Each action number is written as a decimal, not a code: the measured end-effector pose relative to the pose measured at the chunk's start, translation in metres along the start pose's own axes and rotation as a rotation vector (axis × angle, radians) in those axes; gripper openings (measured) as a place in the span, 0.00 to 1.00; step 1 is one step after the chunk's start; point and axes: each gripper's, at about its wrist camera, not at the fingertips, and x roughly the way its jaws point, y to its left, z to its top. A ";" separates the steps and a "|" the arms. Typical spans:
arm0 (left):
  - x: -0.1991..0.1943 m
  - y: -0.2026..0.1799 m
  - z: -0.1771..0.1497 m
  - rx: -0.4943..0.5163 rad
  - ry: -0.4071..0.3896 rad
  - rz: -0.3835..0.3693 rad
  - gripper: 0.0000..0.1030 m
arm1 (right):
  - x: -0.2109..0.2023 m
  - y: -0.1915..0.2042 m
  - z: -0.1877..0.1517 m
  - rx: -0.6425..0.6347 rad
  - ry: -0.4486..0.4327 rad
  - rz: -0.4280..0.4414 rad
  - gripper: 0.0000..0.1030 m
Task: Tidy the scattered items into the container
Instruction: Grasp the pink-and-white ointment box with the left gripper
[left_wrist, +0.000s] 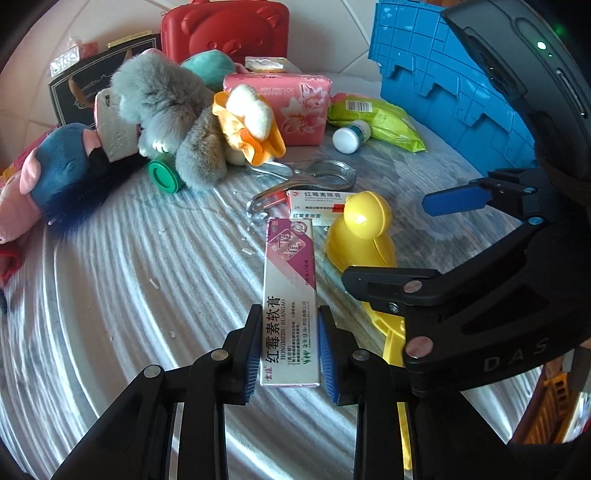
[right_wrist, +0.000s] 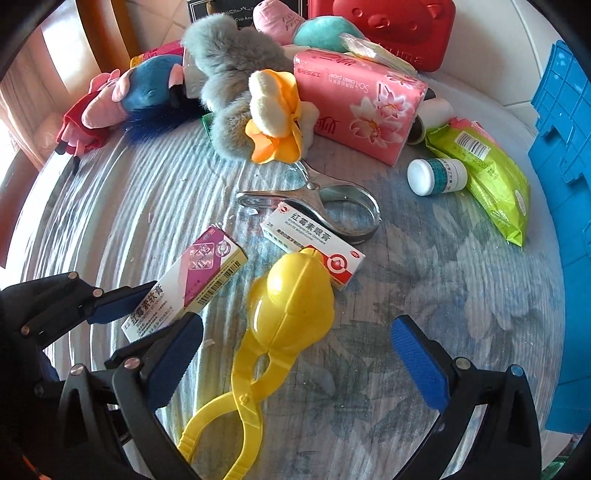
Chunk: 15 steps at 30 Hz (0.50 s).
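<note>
My left gripper (left_wrist: 289, 349) is shut on a long pink-and-white ointment box (left_wrist: 290, 295), which also shows in the right wrist view (right_wrist: 184, 284). My right gripper (right_wrist: 295, 358) is open, its jaws on either side of a yellow duck-shaped plastic tong (right_wrist: 288, 310), seen in the left wrist view (left_wrist: 364, 232) too. The blue container (left_wrist: 443, 77) stands at the far right (right_wrist: 565, 184). A red-and-white eye ointment box (right_wrist: 314, 240), a metal clip tool (right_wrist: 325, 203) and a small white bottle (right_wrist: 436, 175) lie between.
At the back lie a pink tissue pack (right_wrist: 358, 107), a green wipes pack (right_wrist: 487, 177), grey (right_wrist: 229, 55) and blue-pink (right_wrist: 136, 92) plush toys, a green cap (left_wrist: 164, 175) and a red case (left_wrist: 225, 27). All rest on a striped cloth (left_wrist: 129, 277).
</note>
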 end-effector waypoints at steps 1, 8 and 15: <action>-0.001 0.001 -0.002 -0.003 0.002 -0.001 0.27 | 0.002 0.002 0.001 -0.006 -0.001 -0.006 1.00; -0.010 0.012 -0.012 -0.038 0.003 0.026 0.27 | 0.023 0.011 0.005 -0.021 0.019 -0.034 0.97; -0.018 0.019 -0.015 -0.046 -0.007 0.041 0.27 | 0.033 0.013 0.002 -0.024 0.040 -0.047 0.73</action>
